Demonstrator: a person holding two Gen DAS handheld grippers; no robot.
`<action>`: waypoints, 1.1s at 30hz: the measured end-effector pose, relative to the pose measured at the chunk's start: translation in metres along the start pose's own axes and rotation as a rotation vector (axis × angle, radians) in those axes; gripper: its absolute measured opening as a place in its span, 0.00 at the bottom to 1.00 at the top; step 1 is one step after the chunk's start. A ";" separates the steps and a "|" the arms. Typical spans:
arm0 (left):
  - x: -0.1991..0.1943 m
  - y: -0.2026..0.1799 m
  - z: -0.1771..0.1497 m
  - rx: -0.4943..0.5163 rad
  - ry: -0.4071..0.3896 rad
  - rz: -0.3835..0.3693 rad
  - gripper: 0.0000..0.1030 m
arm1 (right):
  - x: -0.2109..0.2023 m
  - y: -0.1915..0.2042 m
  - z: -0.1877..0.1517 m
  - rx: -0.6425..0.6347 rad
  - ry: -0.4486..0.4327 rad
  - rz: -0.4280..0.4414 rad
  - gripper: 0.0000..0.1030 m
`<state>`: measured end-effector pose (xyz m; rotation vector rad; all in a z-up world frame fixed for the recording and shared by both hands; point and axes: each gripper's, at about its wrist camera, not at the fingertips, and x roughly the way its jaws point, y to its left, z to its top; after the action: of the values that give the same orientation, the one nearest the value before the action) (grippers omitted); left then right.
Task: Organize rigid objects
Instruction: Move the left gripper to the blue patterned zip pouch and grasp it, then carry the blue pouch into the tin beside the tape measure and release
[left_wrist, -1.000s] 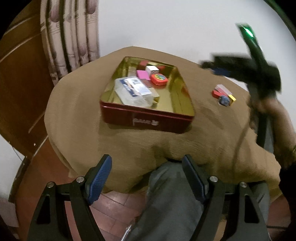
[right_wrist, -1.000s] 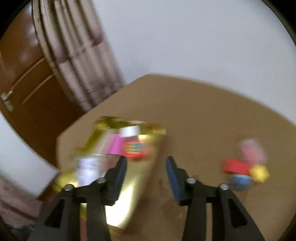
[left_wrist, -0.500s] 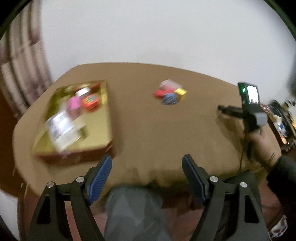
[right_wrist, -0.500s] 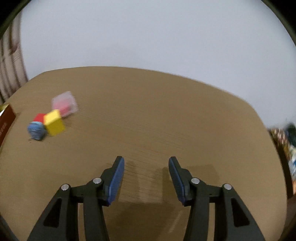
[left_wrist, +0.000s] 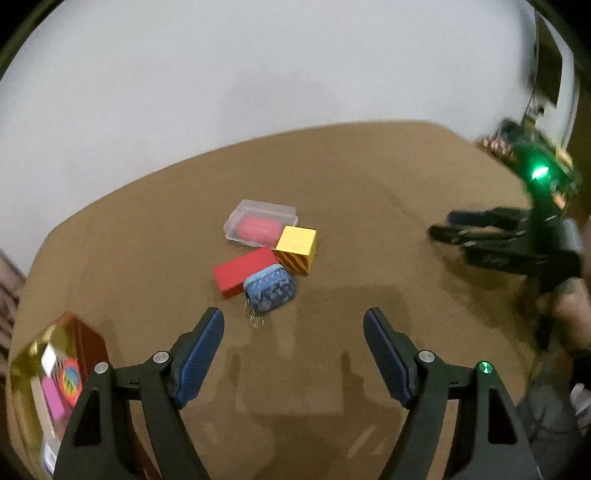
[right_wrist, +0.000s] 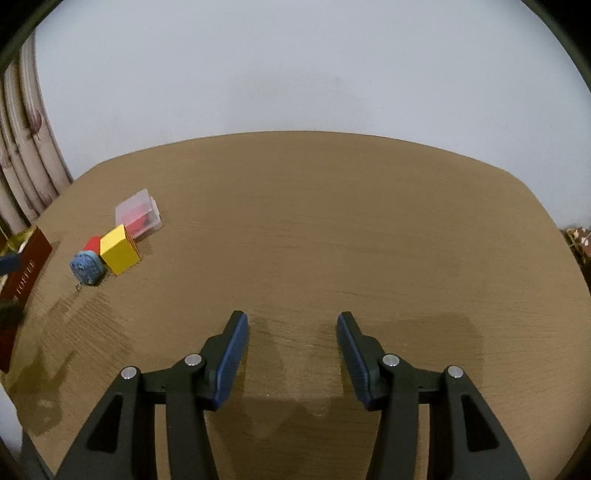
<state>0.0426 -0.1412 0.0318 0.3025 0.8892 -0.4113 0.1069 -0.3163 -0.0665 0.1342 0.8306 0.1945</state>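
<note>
A cluster lies on the brown table: a clear plastic case (left_wrist: 260, 223) with a red insert, a yellow cube (left_wrist: 297, 249), a flat red box (left_wrist: 245, 269) and a small blue pouch (left_wrist: 269, 290) with a keychain. My left gripper (left_wrist: 293, 332) is open and empty, just in front of the pouch. My right gripper (right_wrist: 291, 332) is open and empty over bare table, well right of the cluster; it shows in the left wrist view (left_wrist: 454, 230). In the right wrist view I see the case (right_wrist: 138, 214), cube (right_wrist: 118, 249), red box (right_wrist: 92, 243) and pouch (right_wrist: 85, 267) at the left.
A red tin with a gold inside (left_wrist: 22, 373) holds several small items at the table's left end; its red side (right_wrist: 22, 266) shows in the right wrist view. A curtain (right_wrist: 26, 147) hangs at the far left. A white wall stands behind the table.
My left gripper has swung right from the tin and closed in on the cluster. My right gripper has moved right, away from the tin and cluster, over bare table.
</note>
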 end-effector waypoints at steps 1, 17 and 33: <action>0.005 0.000 0.003 0.011 0.008 0.007 0.68 | 0.000 -0.001 0.000 0.010 -0.001 0.011 0.51; 0.055 0.037 0.013 -0.275 0.141 -0.042 0.68 | -0.016 -0.023 -0.003 0.075 -0.004 0.112 0.51; 0.068 0.033 0.008 -0.363 0.155 0.017 0.37 | -0.024 -0.029 -0.008 0.085 0.010 0.128 0.52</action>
<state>0.1018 -0.1304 -0.0142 0.0078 1.0925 -0.2061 0.0886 -0.3500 -0.0598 0.2665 0.8411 0.2811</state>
